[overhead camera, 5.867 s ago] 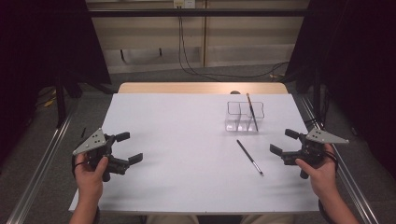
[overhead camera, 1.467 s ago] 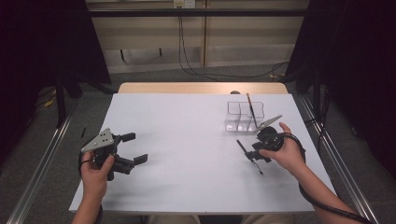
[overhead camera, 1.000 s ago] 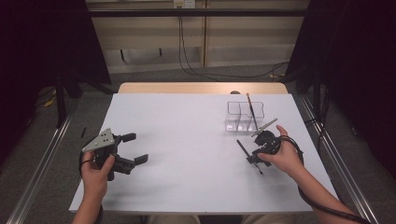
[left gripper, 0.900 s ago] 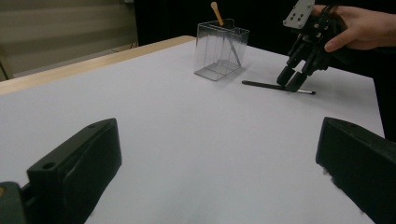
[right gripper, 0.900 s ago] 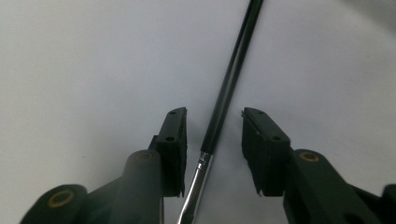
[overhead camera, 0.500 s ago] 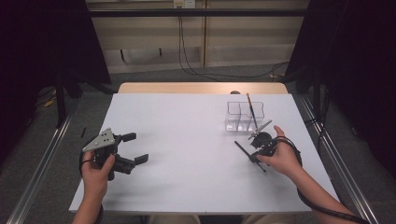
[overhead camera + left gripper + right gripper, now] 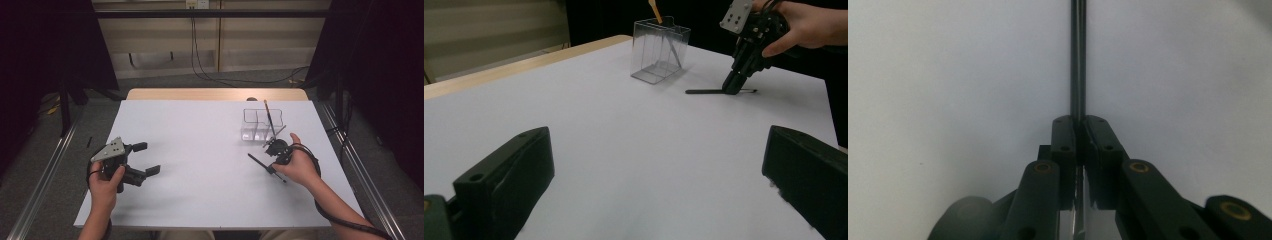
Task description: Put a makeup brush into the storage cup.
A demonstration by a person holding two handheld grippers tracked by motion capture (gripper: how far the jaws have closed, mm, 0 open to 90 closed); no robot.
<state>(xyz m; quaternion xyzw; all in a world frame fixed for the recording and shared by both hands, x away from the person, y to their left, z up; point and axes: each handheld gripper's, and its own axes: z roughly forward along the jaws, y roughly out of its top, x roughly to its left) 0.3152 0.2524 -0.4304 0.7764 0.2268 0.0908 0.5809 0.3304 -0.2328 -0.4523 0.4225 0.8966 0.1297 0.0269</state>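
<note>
Right gripper view: the right gripper (image 7: 1079, 131) pinches the thin black pen (image 7: 1077, 60) lying near the clear plastic organiser box (image 7: 262, 124). The narrow grip may let it pivot. The left gripper (image 7: 148, 158) stays spread.

Your right gripper (image 7: 271, 166) points down at four o'clock on the table, jaws just clamped together, your right hand (image 7: 299, 167) wrapped over it. Your left gripper (image 7: 145, 158) rests at eight o'clock, jaws spread wide, aimed toward two o'clock.
</note>
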